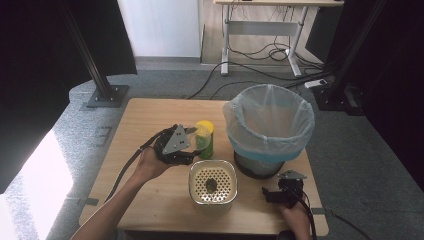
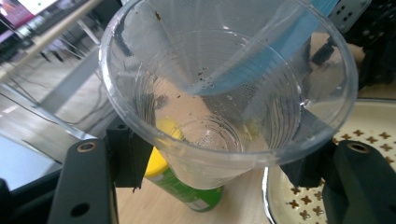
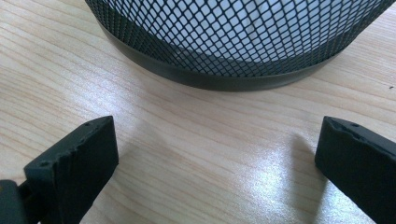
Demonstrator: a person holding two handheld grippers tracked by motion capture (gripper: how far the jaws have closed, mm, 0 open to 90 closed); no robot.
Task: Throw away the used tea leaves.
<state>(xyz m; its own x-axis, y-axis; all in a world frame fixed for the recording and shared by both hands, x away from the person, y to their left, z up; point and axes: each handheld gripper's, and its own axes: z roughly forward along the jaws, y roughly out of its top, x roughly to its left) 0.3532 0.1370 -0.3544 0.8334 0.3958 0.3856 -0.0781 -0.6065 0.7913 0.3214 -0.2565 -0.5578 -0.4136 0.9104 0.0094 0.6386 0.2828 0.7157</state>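
Between our left gripper's [image 2: 219,172] black pads sat a clear plastic cup [image 2: 224,88], clamped at both sides and held off the table [image 1: 150,200]. Our left hand [image 1: 147,164] reached in level beside the yellow-capped green bottle [image 1: 204,138], near the perforated cream container [image 1: 212,184]. Our right gripper [image 3: 215,158] rested wide open, empty, before the lined mesh bin [image 1: 268,127].

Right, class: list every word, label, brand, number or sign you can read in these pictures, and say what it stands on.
Nothing can be read.
Green bottle: its label shows pale patches, too blurred to read.
Clear plastic cup: no print, only dark specks.
Cream perforated container: a hole pattern, no text.
Mesh bin with its bag liner: no text.
Left gripper and right gripper: no markings.
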